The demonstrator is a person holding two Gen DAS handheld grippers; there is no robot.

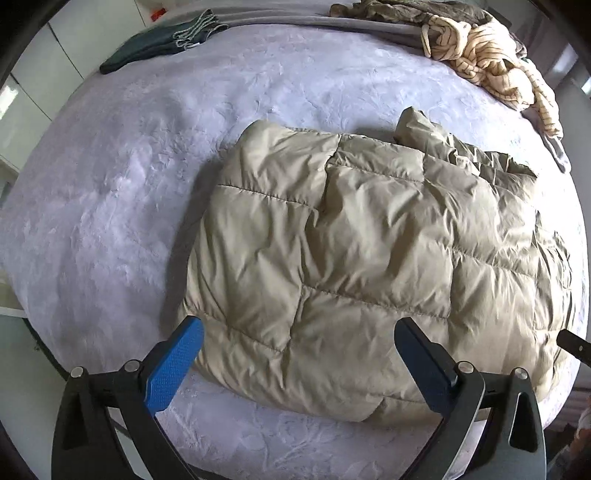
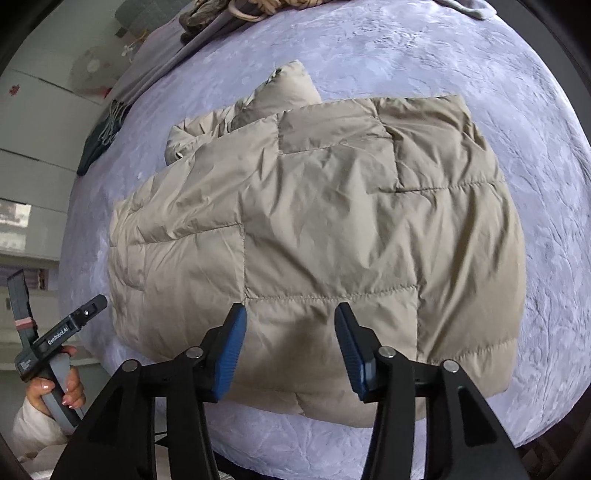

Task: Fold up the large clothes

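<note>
A beige quilted puffer jacket [image 1: 351,240] [image 2: 314,221] lies folded into a thick rectangle on the lilac bed cover [image 1: 129,184] [image 2: 517,92]. Part of it bunches out at its far edge. My left gripper [image 1: 298,325] hovers over the jacket's near edge with its blue pads [image 1: 173,365] spread wide and nothing between them. My right gripper [image 2: 291,310] also hangs above the near edge, jaws partly apart and empty. In the right wrist view a hand [image 2: 70,391] holds the left gripper's handle [image 2: 62,332] off the bed's left side.
A folded dark green garment [image 1: 159,40] [image 2: 98,140] lies at the bed's far side. A crumpled cream striped garment [image 1: 491,62] and an olive one [image 1: 406,11] are heaped at the far right. White cupboard fronts [image 1: 22,110] stand beyond the bed's left edge.
</note>
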